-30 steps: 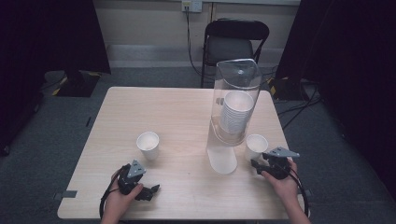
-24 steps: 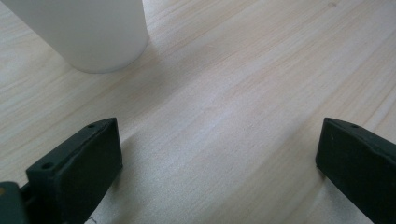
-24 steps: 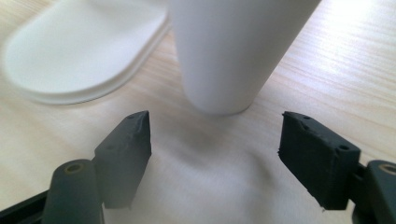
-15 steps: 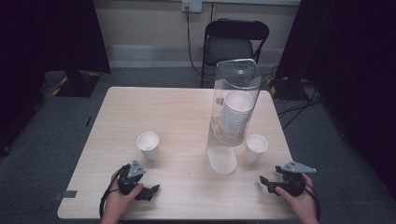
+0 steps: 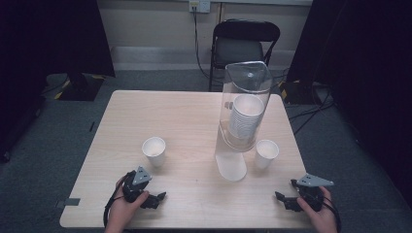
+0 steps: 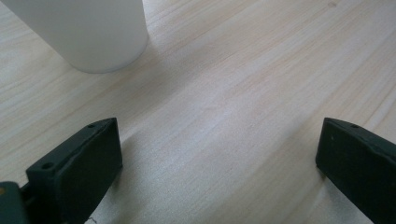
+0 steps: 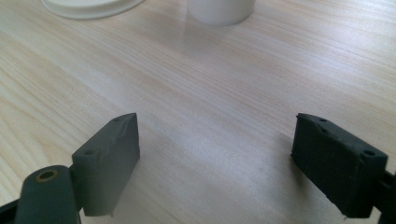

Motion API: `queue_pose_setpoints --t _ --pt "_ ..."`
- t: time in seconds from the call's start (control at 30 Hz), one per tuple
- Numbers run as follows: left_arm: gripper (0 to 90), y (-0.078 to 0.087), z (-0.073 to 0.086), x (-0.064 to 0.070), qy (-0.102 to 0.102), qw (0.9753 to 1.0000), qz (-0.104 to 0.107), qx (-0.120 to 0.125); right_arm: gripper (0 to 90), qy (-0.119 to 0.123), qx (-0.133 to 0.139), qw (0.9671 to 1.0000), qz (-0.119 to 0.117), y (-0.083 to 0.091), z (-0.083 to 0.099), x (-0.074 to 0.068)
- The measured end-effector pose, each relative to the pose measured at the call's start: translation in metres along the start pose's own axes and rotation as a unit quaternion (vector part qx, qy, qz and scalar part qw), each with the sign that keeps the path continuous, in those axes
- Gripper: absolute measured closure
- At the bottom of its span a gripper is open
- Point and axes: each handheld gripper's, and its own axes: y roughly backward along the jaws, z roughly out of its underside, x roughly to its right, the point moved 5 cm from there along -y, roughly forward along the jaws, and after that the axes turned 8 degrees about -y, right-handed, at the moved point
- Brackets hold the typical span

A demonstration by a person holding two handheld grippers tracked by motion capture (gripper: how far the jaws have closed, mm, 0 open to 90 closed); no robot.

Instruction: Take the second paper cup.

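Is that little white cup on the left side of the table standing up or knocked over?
Standing upright. The high view shows the cup with its round open mouth facing up on the table.

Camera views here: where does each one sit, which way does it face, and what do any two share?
High view: above the near edge, looking forward and down on the table; both hands show, with left gripper and right gripper.
Left gripper view: low between open jaws, facing the left cup.
Right gripper view: low between open jaws, facing the right cup.
Shared: each cup also shows in the high view.
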Motion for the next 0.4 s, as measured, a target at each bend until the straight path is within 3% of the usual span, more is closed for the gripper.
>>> queue_pose_setpoints --t 0.3,0.4 --pt "0.0 -0.0001 -0.0001 0.0001 0.002 1.0000 0.000 0.001 14.3 0.005 0.001 1.0000 0.008 0.0046 0.0035 0.0044" --pt "0.0 -0.0001 -0.0001 0.0002 0.002 1.0000 0.000 0.001 14.3 -0.003 0.014 0.9998 0.015 0.0086 0.0039 0.0093"
